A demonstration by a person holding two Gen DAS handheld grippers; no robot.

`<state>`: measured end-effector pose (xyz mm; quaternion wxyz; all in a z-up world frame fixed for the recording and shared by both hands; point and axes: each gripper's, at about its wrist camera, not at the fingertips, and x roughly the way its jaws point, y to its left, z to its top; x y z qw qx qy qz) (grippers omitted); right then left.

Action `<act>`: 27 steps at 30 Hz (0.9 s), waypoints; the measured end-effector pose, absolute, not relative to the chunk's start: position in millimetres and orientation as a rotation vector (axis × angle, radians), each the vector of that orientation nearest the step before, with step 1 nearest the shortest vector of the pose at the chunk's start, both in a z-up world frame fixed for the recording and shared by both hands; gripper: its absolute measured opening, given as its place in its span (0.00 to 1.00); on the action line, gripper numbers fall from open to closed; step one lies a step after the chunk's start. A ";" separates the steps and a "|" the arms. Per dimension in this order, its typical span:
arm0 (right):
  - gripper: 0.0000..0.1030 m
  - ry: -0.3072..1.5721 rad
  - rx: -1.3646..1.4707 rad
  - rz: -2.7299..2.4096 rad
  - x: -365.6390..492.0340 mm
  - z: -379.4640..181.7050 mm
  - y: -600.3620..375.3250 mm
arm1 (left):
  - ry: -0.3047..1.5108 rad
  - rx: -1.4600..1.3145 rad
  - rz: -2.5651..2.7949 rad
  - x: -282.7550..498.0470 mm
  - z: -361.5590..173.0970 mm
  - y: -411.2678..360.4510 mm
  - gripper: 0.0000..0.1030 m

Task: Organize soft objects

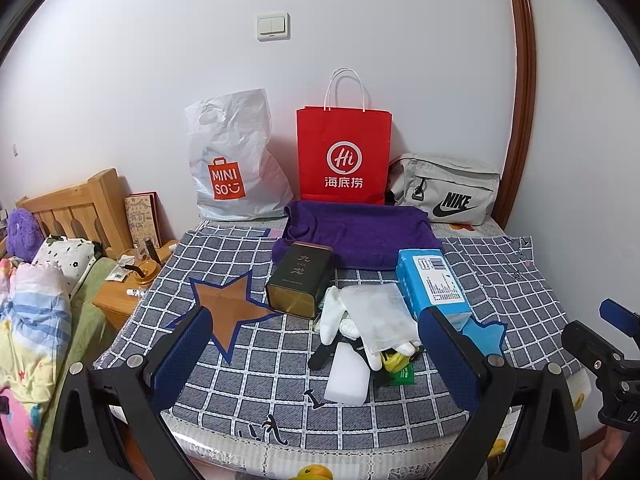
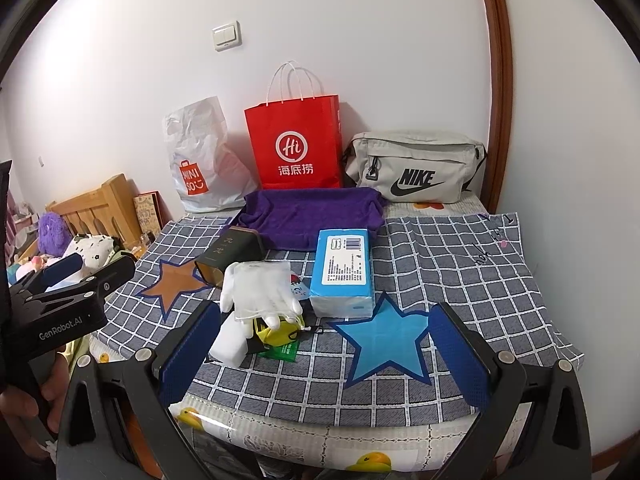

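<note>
A folded purple towel [image 1: 356, 234] lies at the back of the checked cloth [image 1: 256, 376]. In front of it is a pile: white gloves [image 1: 334, 316], a white mesh pouch [image 1: 380, 316], a white sponge block [image 1: 347, 374] and a green packet [image 1: 402, 376]. A blue tissue pack [image 1: 434, 284] lies to the right, a dark tin [image 1: 300, 278] to the left. My left gripper [image 1: 316, 356] is open above the near edge, in front of the pile. My right gripper [image 2: 324, 352] is open over the blue star [image 2: 384, 340]; the pile [image 2: 260, 292] is just left of it.
A white Miniso bag [image 1: 232, 160], a red paper bag [image 1: 344, 152] and a grey Nike pouch [image 1: 444, 188] stand against the wall. A wooden nightstand [image 1: 120, 300] and bedding [image 1: 32, 320] are at left. A brown star [image 1: 230, 304] marks the cloth's left.
</note>
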<state>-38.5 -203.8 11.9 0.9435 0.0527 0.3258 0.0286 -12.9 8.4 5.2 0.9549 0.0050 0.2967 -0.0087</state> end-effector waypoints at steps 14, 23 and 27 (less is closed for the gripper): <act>0.99 0.663 0.107 0.062 -39.3 14.1 -201.0 | 0.602 0.010 -0.016 -13.1 4.7 9.2 1.00; 0.99 0.662 0.104 0.065 -39.1 13.9 -201.7 | 0.602 0.012 -0.017 -13.3 4.5 9.4 1.00; 0.99 0.662 0.104 0.066 -39.1 13.6 -201.6 | 0.601 0.013 -0.015 -13.5 4.6 9.6 1.00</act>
